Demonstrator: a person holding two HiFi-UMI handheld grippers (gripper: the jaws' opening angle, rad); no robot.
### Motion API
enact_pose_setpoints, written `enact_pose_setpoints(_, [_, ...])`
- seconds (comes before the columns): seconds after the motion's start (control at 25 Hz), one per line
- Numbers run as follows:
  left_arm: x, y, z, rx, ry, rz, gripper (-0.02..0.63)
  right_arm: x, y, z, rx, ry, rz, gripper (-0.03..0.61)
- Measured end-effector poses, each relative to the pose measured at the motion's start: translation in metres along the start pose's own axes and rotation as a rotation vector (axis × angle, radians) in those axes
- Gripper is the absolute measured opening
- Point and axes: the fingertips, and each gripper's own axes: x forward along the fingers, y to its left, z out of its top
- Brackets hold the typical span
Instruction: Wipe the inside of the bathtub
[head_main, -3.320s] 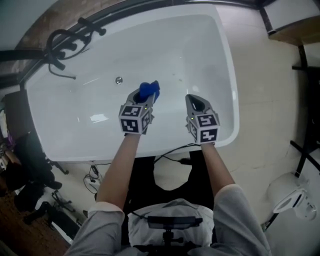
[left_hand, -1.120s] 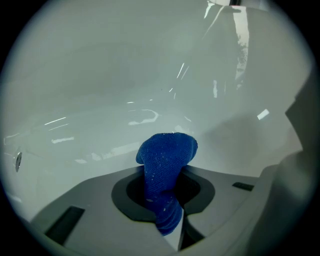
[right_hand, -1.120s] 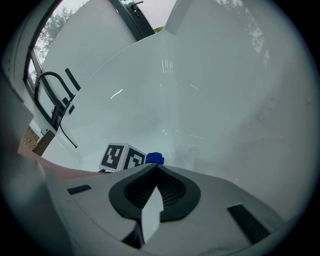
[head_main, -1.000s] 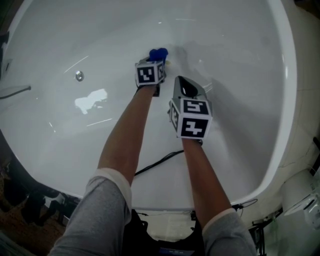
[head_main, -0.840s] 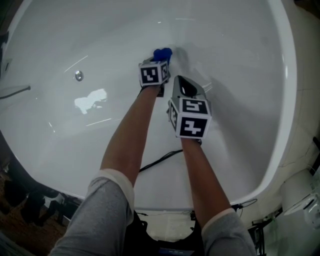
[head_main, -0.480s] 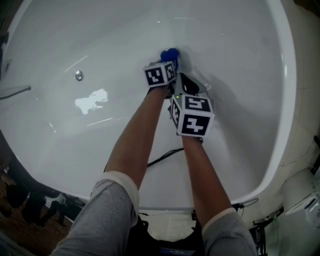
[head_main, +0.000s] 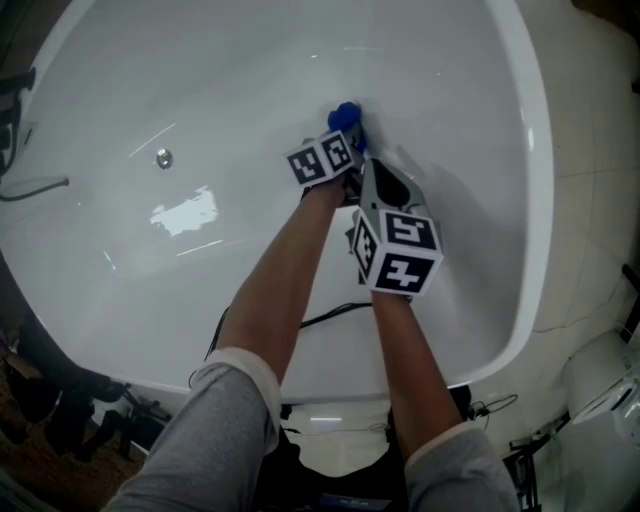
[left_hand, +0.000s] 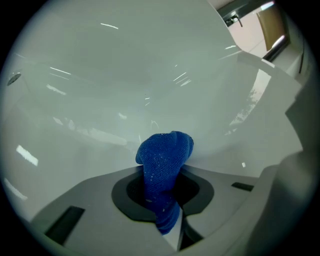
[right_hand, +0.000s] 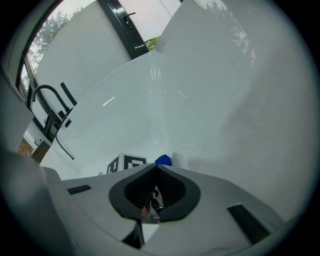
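**Head view.** A white glossy bathtub (head_main: 520, 180) fills the frame. Both forearms reach over its near rim into the basin. The left gripper (head_main: 346, 136) is closed on a blue knitted cloth (head_main: 345, 116). The cloth sits at the basin's far inner wall, right of centre, and its free end appears to touch the white surface. The right gripper (head_main: 378, 178) sits just beside the left one, on its near right. A small round metal fitting (head_main: 163, 158) lies well apart to the left. A thin black cable (head_main: 335, 317) crosses the near rim between the 2 arms.

**Left gripper view.** The 2 jaws of the left gripper (left_hand: 163, 202) pinch the blue cloth (left_hand: 165, 160), which bunches up beyond the tips.

**Right gripper view.** The right gripper (right_hand: 157, 168) has its jaws brought together with nothing between them. A black curved tap fixture (right_hand: 47, 107) stands at the tub's far end.
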Motion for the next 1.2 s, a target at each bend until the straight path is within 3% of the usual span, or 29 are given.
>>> enact_pose_setpoints(0.56, [-0.062,-0.108,0.022,0.025,-0.005,-0.102,0.064,-0.094,0.000,0.041,-0.043,-0.074,-0.039,0.006])
enact_pose_setpoints(1.2, [-0.141,-0.240,0.029,0.010,-0.013,-0.183,0.066,-0.210,-0.027,0.059,-0.032,-0.095,-0.067,0.006])
